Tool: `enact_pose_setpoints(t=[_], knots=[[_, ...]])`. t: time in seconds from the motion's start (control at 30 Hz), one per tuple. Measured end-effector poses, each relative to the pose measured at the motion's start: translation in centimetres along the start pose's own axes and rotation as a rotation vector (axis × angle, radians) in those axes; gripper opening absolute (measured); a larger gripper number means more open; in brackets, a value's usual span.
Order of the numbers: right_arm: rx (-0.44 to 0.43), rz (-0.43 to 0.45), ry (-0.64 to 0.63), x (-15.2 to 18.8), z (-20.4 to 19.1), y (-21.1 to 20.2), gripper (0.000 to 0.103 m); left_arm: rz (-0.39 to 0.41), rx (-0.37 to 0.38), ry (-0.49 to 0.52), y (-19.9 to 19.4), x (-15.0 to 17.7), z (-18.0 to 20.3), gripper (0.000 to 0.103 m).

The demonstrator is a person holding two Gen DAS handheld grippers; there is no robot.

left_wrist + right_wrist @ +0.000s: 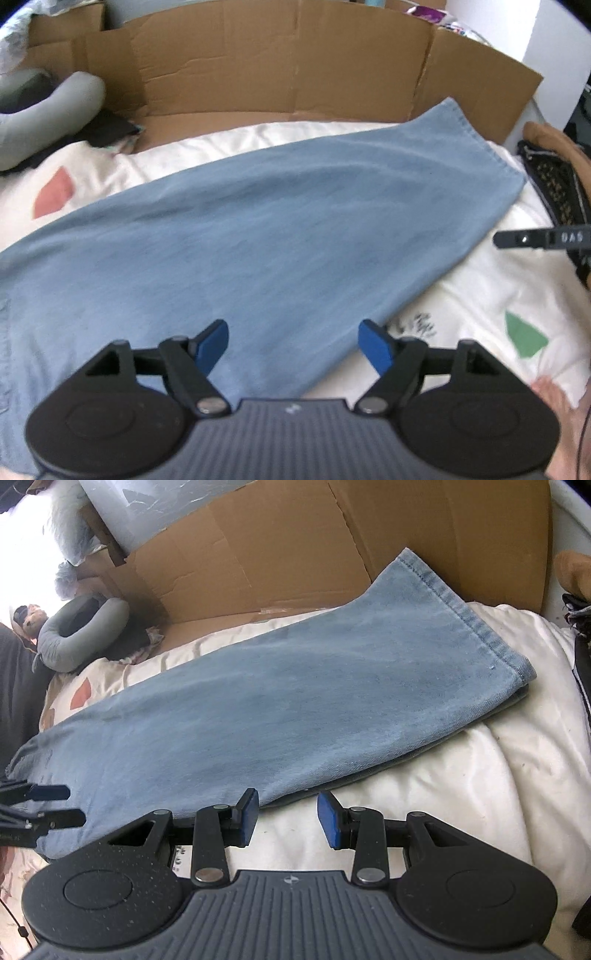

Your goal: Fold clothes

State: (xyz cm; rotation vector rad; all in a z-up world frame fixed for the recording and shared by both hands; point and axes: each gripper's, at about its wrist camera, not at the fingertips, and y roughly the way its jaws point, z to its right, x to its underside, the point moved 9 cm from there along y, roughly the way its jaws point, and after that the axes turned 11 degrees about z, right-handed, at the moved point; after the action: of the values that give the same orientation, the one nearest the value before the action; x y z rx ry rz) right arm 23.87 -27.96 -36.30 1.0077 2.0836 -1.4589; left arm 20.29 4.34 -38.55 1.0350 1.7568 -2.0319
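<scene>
Fingers (212, 347) of the left gripper (293, 345) spread wide, blue pads apart, nothing clamped between; hovering over the near edge of the folded jeans (258, 229), cloth visible below the gap but not pinched. Seen from the right wrist view as two dark tips at the far left (55, 805), parted, just above the waist end of the jeans (277, 709).

Further left in the scene: grey neck pillow (74, 638) lying on the bed beside dark clothing, near the corner of the flattened cardboard box (295, 554) standing behind the bed. Cream duvet (461, 775) with coloured patches, one reddish (53, 194), one green (522, 336), spread under everything.

Middle: jeans lying flat, legs folded one on the other, running diagonally from the lower left up to the hem (469, 616) at upper right, hem end touching the cardboard.

Right: fingers (247, 821) of the right gripper (290, 821) held partly open, empty, poised over bare duvet just beside the jeans' near edge, left pad close to the cloth, contact unclear. Same gripper's tip visible in the left wrist view at the right border (524, 239), clear of the jeans.
</scene>
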Motion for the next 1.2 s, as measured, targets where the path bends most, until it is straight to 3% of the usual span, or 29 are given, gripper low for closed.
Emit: enact_pose_setpoints(t=[0.37,0.73,0.93,1.2], knots=[[-0.029,-0.042,-0.041,1.4,-2.2,0.0,0.043,-0.009,-0.024,-0.024,-1.1,1.8,-1.8,0.085],[-0.071,-0.091,-0.076,3.3,-4.0,0.1,0.043,-0.006,0.026,-0.001,0.7,3.4,0.0,0.087],[-0.094,-0.115,-0.093,4.0,-5.1,0.7,0.043,-0.028,-0.036,0.04,2.5,4.2,-0.1,0.086],[-0.142,-0.122,-0.17,4.3,-8.1,2.4,0.043,0.047,-0.079,-0.037,2.0,2.0,-1.8,0.086]])
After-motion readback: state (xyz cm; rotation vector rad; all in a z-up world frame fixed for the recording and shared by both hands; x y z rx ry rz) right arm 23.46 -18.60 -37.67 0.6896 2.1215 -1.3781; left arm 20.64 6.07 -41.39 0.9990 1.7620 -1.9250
